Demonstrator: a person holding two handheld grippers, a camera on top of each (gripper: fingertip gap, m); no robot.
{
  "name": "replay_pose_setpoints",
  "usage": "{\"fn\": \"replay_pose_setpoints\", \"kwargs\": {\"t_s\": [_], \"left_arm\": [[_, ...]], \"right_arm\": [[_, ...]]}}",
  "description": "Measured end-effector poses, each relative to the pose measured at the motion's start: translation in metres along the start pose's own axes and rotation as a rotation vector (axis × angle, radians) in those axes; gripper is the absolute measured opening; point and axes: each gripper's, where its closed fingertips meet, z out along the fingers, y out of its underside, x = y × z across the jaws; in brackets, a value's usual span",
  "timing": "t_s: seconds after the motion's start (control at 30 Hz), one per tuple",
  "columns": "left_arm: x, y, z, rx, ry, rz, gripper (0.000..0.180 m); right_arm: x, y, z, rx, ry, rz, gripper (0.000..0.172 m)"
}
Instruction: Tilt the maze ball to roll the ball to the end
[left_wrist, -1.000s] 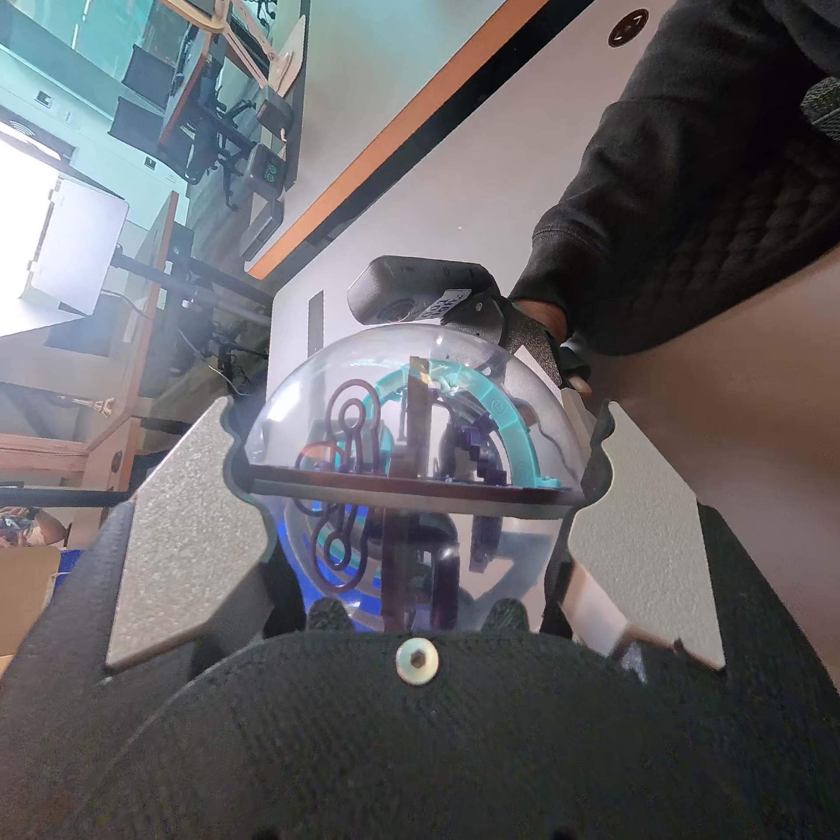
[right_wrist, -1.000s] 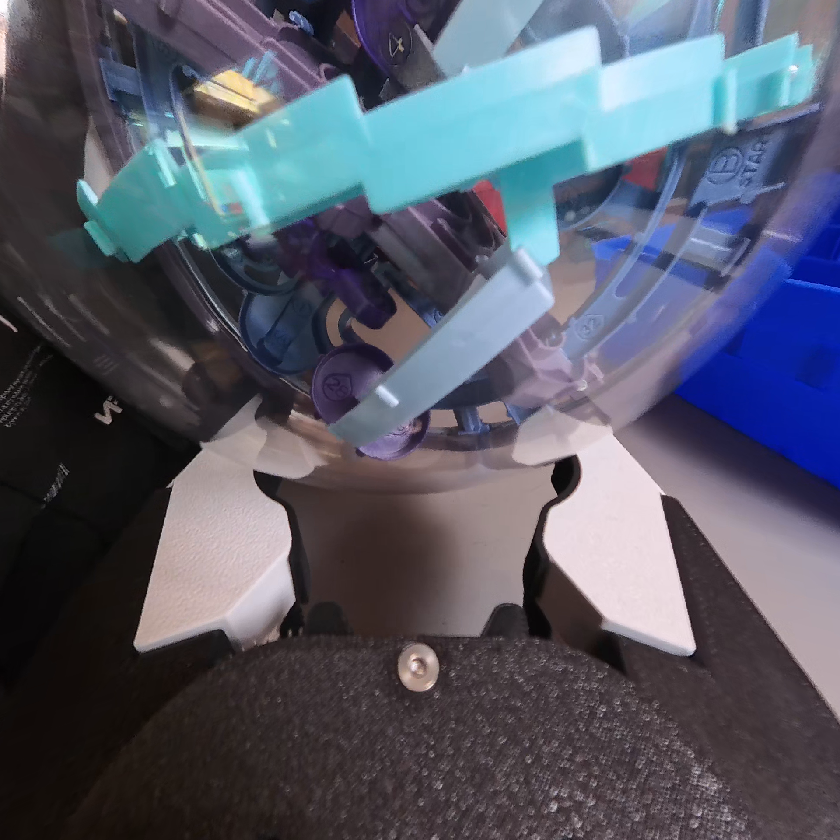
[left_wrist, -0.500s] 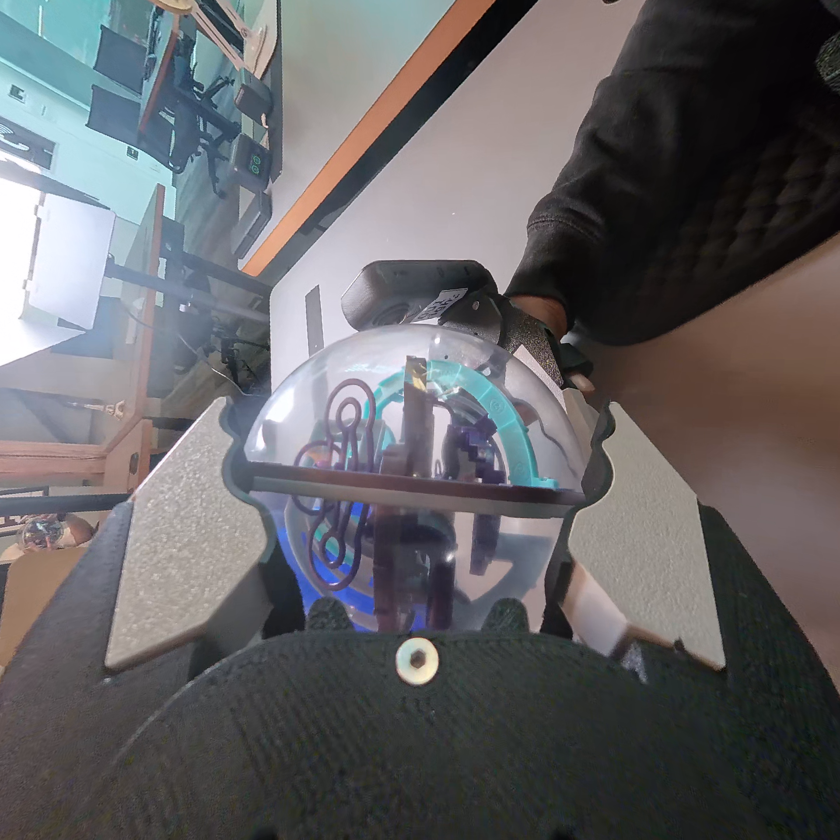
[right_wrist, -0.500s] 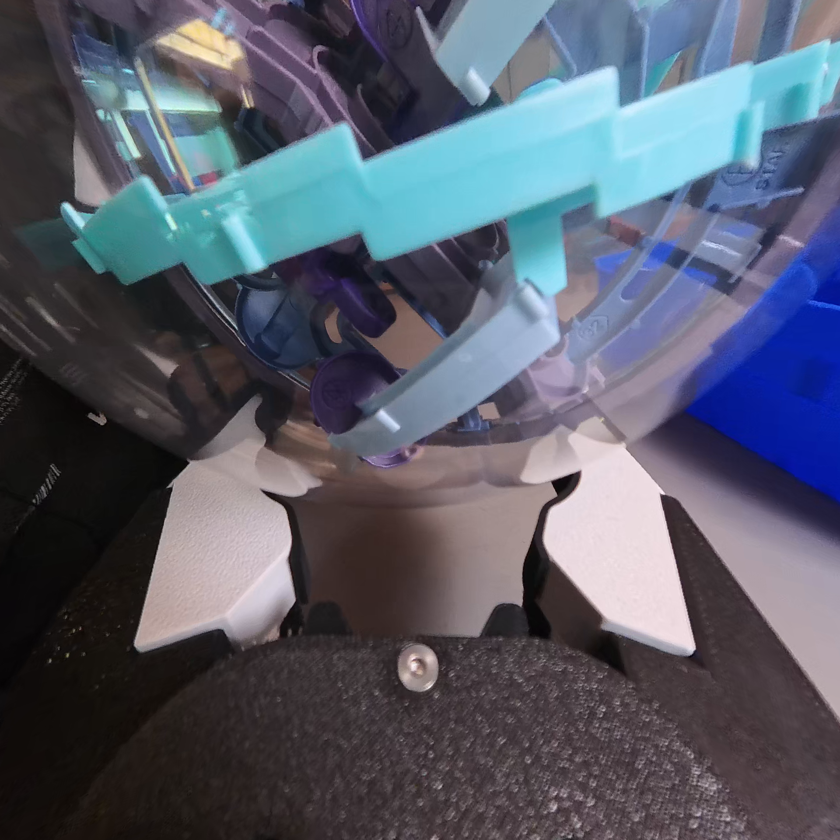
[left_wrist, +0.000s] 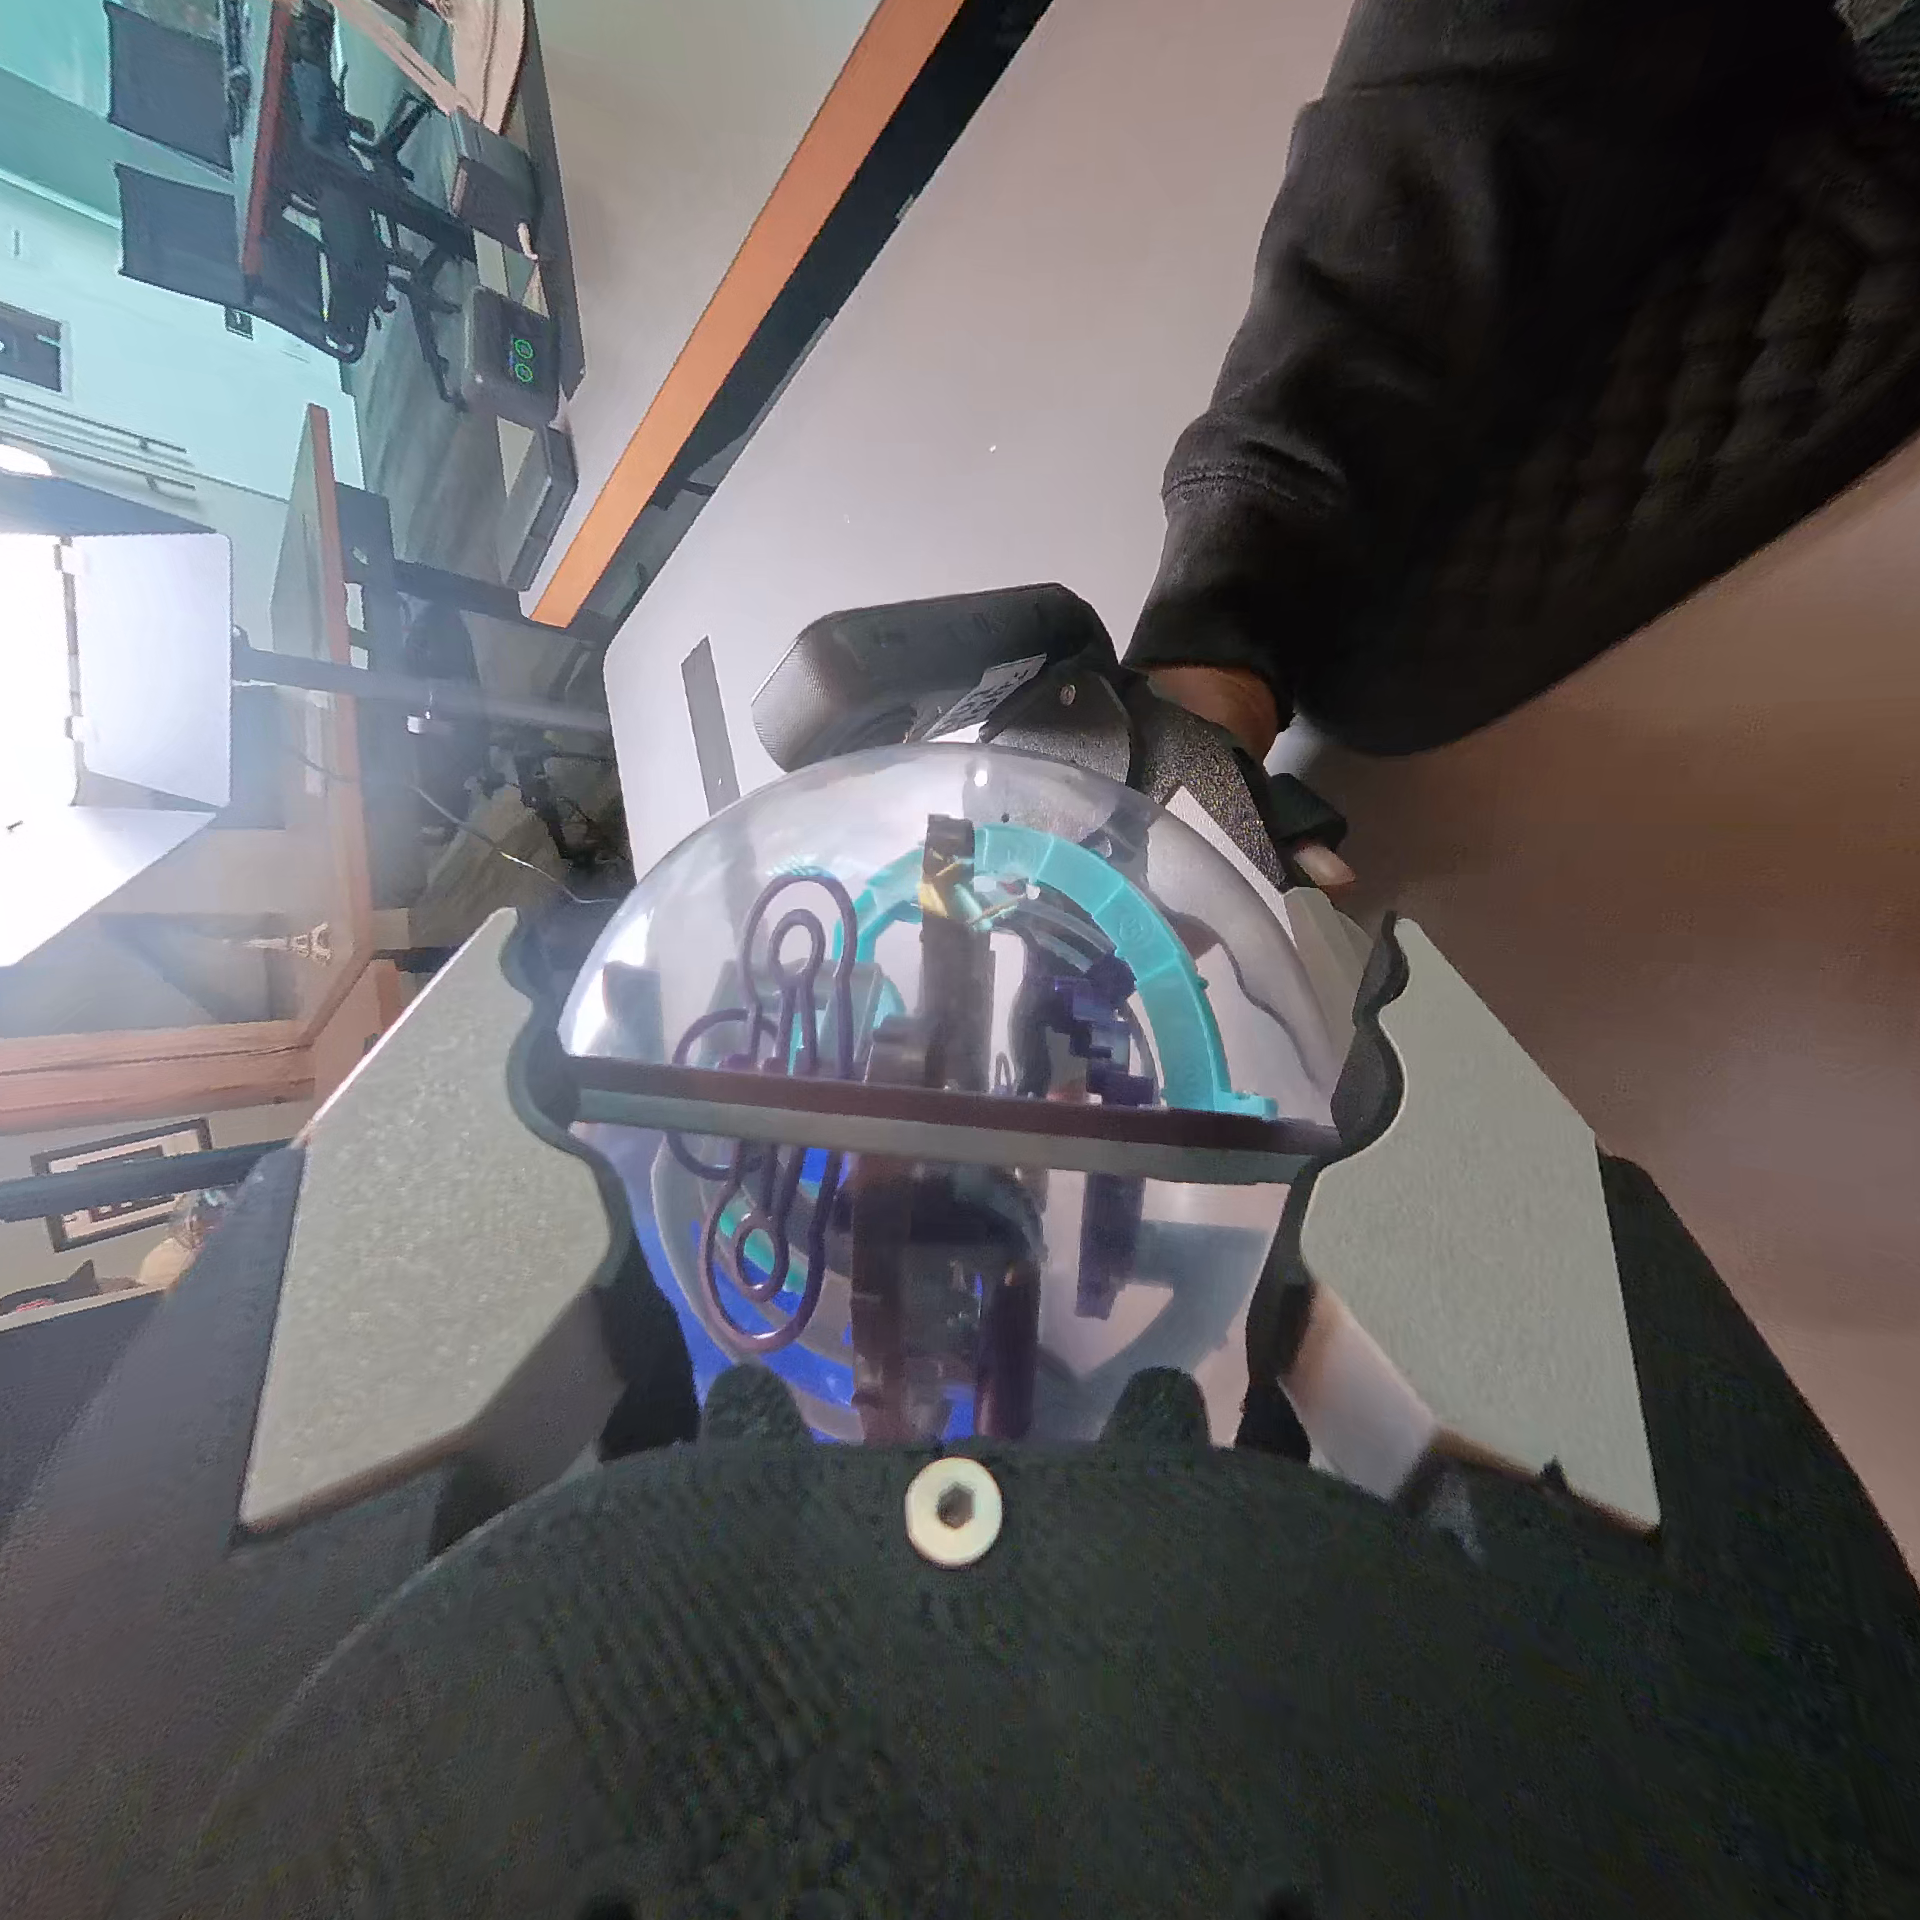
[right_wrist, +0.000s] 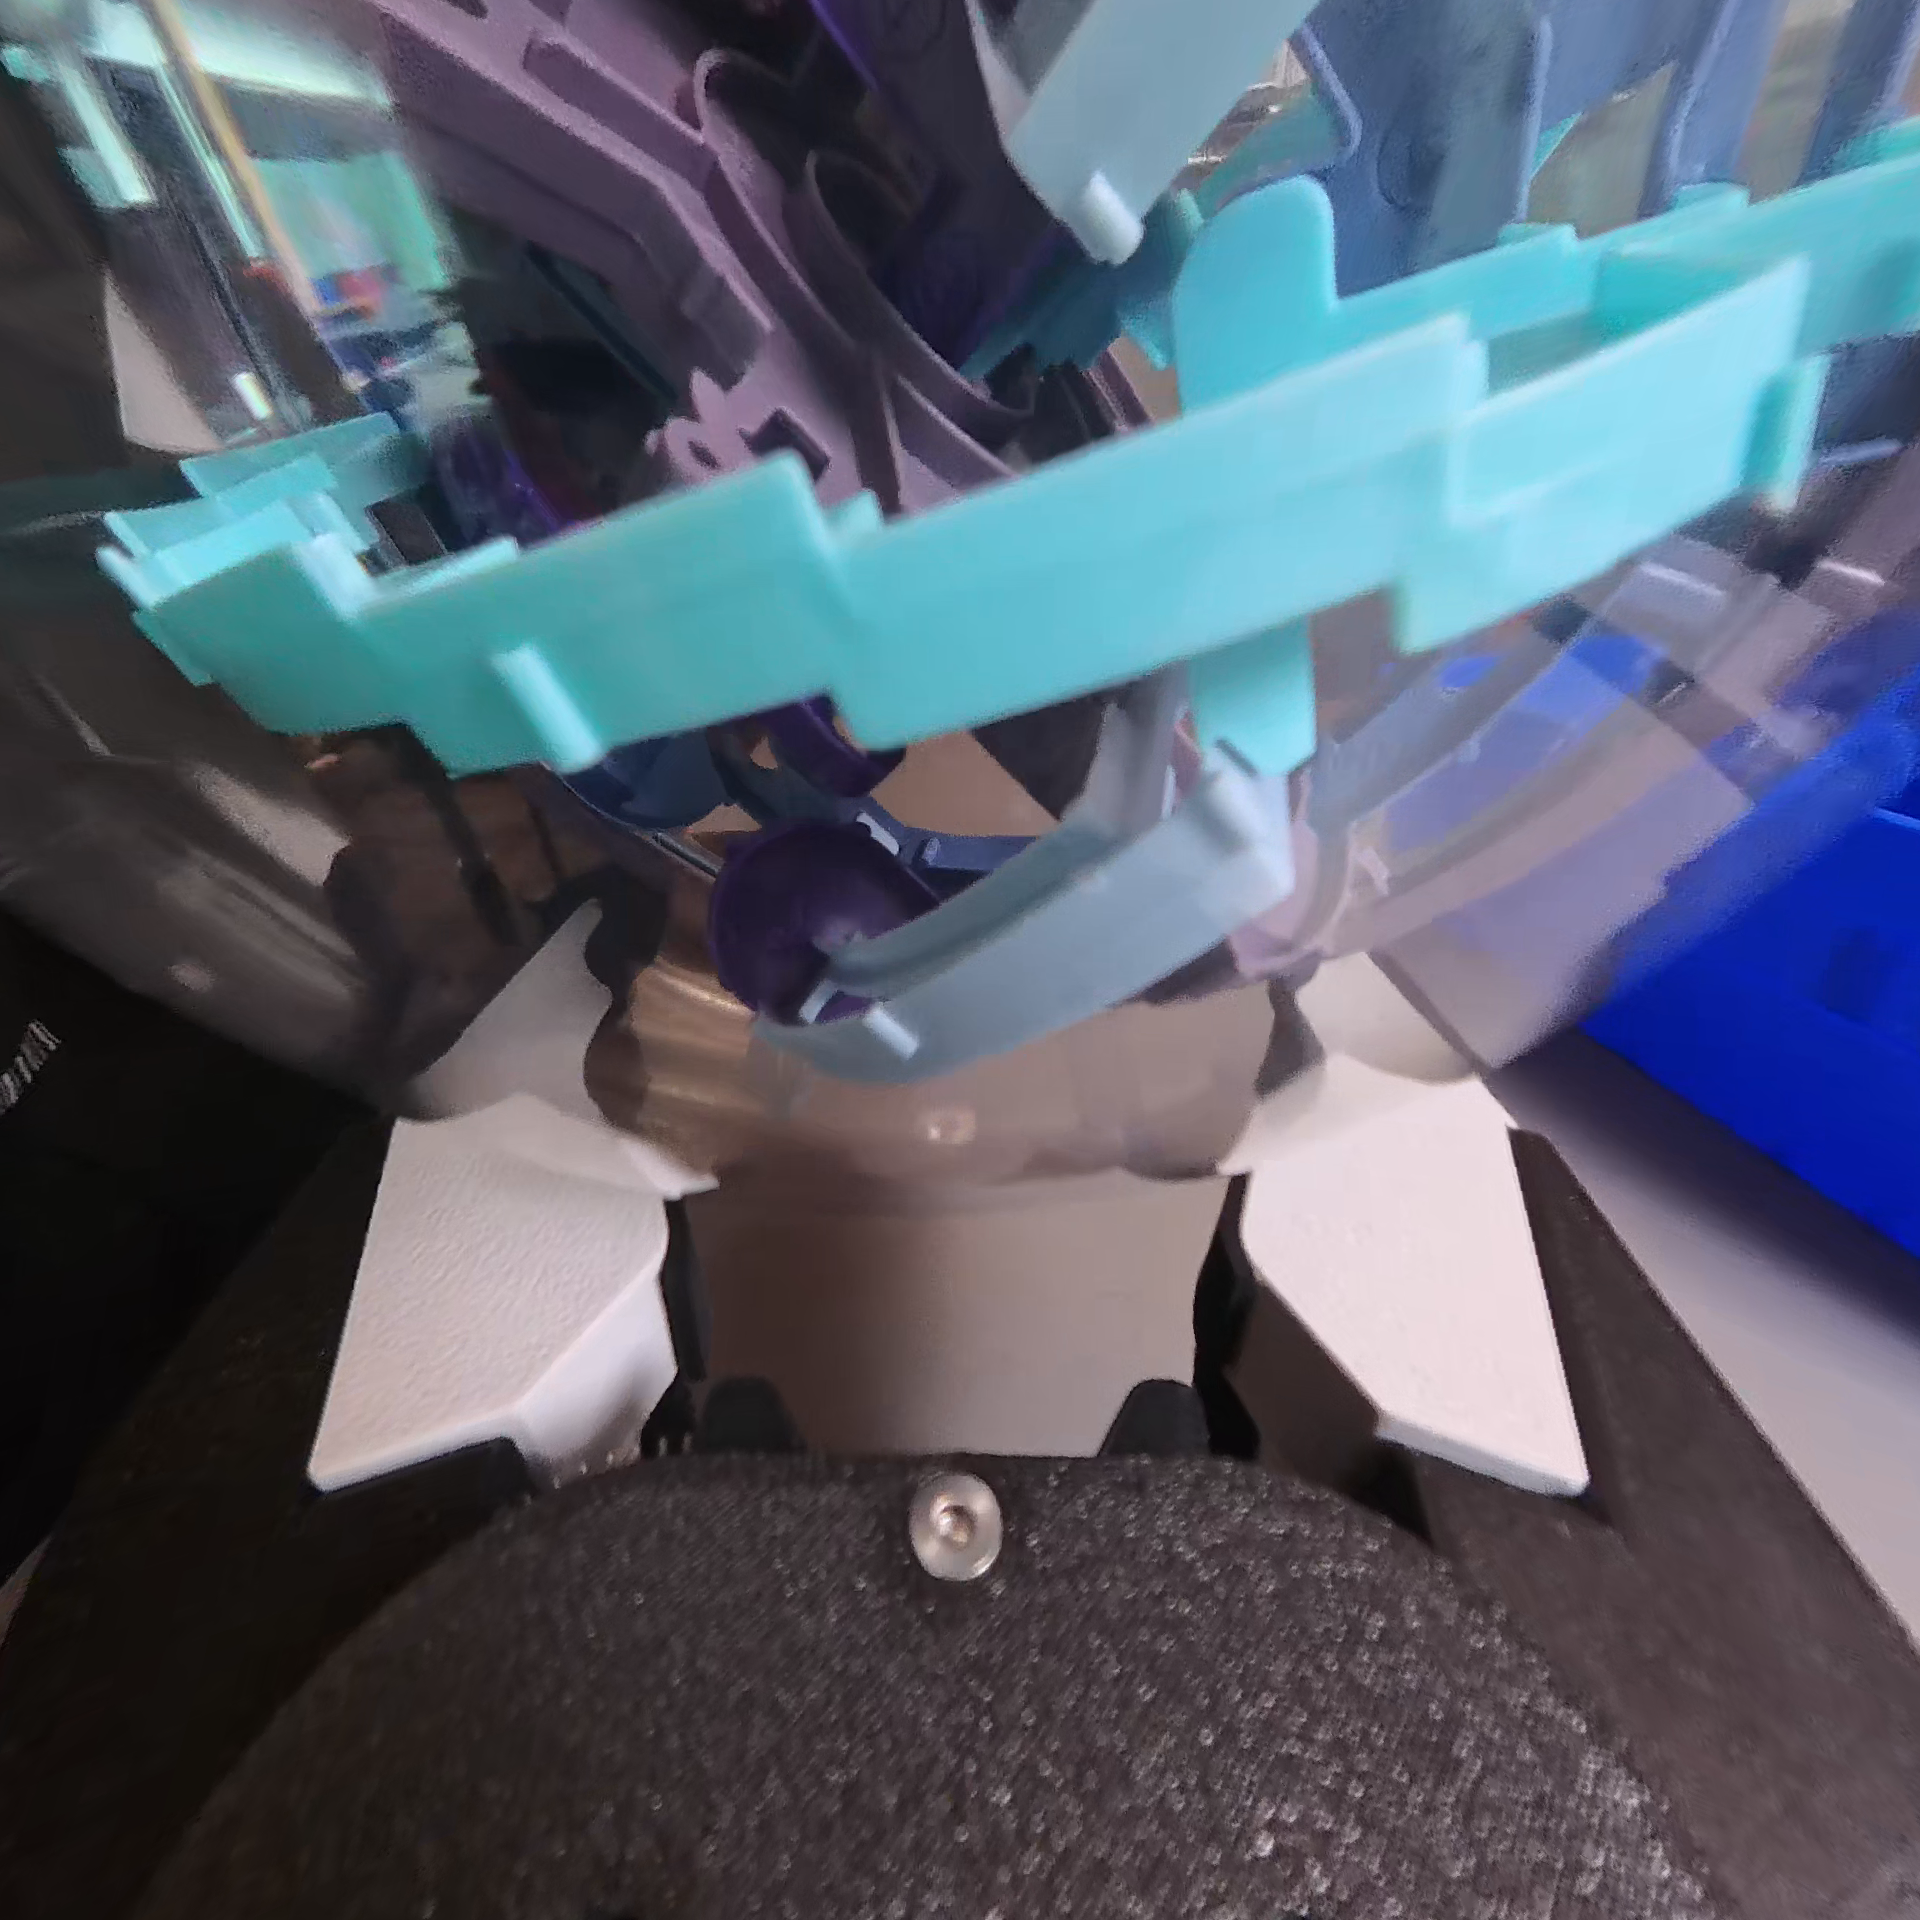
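The maze ball (left_wrist: 951, 1039) is a clear sphere with teal, purple and grey tracks inside and a dark band around its middle. My left gripper (left_wrist: 951, 935) is shut on it, with both grey pads (left_wrist: 436, 1195) pressed on its sides at the band. My right gripper (right_wrist: 961, 997) is shut on the same maze ball (right_wrist: 1039, 571) from the opposite side, its white fingertips (right_wrist: 540, 987) against the curved shell. The right gripper also shows behind the ball in the left wrist view (left_wrist: 1049, 717), held by a hand. I cannot make out the small ball inside.
A person's dark sleeve (left_wrist: 1507, 364) reaches in from the upper right over the grey table (left_wrist: 935, 416), which has an orange edge (left_wrist: 727, 312). A blue bin (right_wrist: 1766, 935) stands to the right in the right wrist view. Dark fabric (right_wrist: 104, 1195) lies at the left.
The maze ball has been turned with both grippers still on it. In the right wrist view the teal track has swung lower and rotated, and the room behind has shifted in the left wrist view.
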Motion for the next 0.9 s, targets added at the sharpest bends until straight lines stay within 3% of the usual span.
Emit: {"fn": "replay_pose_setpoints", "kwargs": {"t_s": [0.9], "left_arm": [[0.009, -0.025, 0.002, -0.187, 0.035, 0.125, 0.15]], "right_arm": [[-0.027, -0.015, 0.002, 0.054, -0.049, -0.031, 0.113]]}}
